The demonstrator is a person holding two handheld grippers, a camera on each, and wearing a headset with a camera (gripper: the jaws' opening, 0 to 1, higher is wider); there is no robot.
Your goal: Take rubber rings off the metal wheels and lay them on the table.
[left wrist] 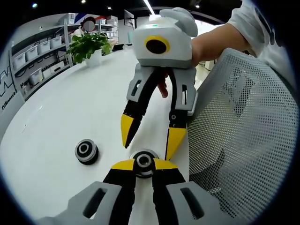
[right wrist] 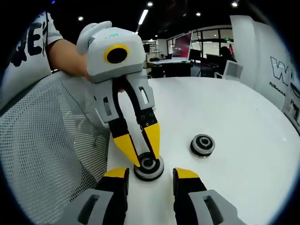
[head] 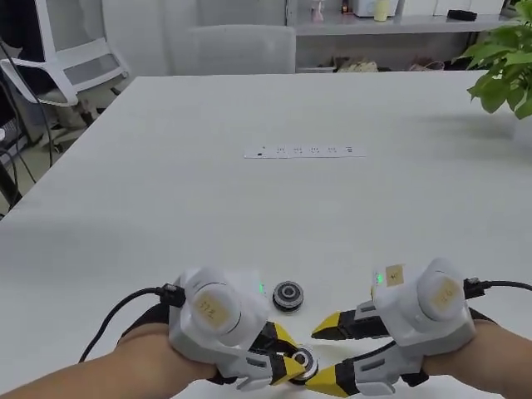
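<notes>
Wheel [left wrist: 143, 161] clamped in left tool [left wrist: 143, 165], right tool [left wrist: 147, 146] spread wide

The head view looks forward and down from the near edge of the white table [head: 249, 208], with both grippers close below it. The left gripper view sits low and faces the white, yellow-tipped right gripper [left wrist: 147, 149]. The right gripper view faces back at the left gripper [right wrist: 146, 159]. Both share the clamped black-rimmed metal wheel [left wrist: 143, 162] and a loose second wheel [right wrist: 202, 145].

Broad bare table [head: 249, 216] ahead, one loose wheel [head: 288, 295] near.
</notes>
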